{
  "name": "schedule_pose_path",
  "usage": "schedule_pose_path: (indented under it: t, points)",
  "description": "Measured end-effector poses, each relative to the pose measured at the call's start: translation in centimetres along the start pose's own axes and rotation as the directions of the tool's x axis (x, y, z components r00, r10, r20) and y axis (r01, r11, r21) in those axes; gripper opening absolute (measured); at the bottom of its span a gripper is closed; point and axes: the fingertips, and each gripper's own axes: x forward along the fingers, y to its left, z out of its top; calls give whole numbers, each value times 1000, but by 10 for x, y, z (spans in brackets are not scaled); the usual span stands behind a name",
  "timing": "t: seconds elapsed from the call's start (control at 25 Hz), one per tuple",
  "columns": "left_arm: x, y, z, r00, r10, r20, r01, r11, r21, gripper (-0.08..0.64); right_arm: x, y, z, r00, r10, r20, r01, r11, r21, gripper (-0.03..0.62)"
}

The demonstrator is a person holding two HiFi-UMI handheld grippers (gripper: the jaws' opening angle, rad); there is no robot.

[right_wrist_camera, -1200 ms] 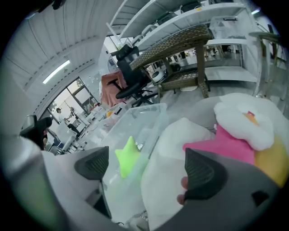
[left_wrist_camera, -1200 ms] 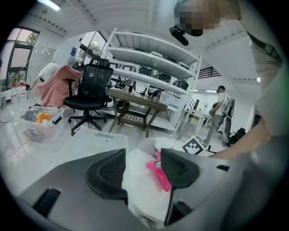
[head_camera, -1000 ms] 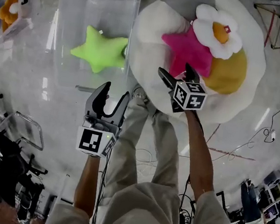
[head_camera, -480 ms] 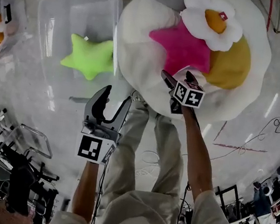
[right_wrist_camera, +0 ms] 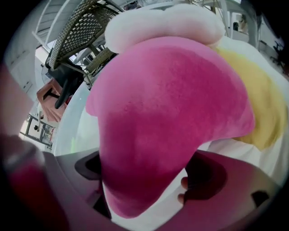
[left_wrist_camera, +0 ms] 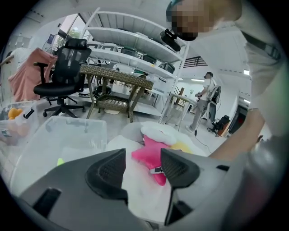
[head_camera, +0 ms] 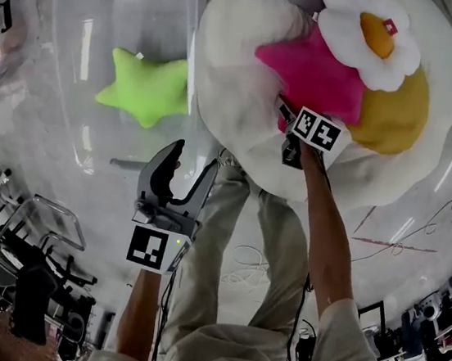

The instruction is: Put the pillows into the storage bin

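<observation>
The right claw [head_camera: 286,116] is held apart around one point of the pink star pillow [head_camera: 319,72], which lies on the big white cushion [head_camera: 235,45]. The left claw [head_camera: 193,163] is held apart, empty. The green star pillow [head_camera: 143,86] is seen inside the clear storage bin [head_camera: 70,48]. Print on the flower pillow's [head_camera: 345,26] red tag [head_camera: 390,26] cannot be read.

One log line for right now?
right gripper: open, astride pink star tip | left gripper: open, empty | green star: in bin | pink star: on white cushion
</observation>
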Motion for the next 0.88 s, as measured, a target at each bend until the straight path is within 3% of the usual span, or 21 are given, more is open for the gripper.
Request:
schedule_pose_path:
  t: [0.2,0.36,0.48,0.88]
  points:
    - [-2,6,3,1000,13,1,-13,1000,-4,227,9,0,-2,998,-15,-67,15,1000,-8,506]
    - [-4,7,7,1000,22,3,-22,1000,2,227,0,0,0,998,-16,-63,15,1000,-12,363]
    - [-7,1,12,1000,21,12,-21,1000,5,227,-13,0,5,998,-3,-57,2,1000,-23,314]
    - [-33,-35,59,998,14,63,-14,1000,-8,227,-111,33,-7,991,128,-37,-128,992,-1,275]
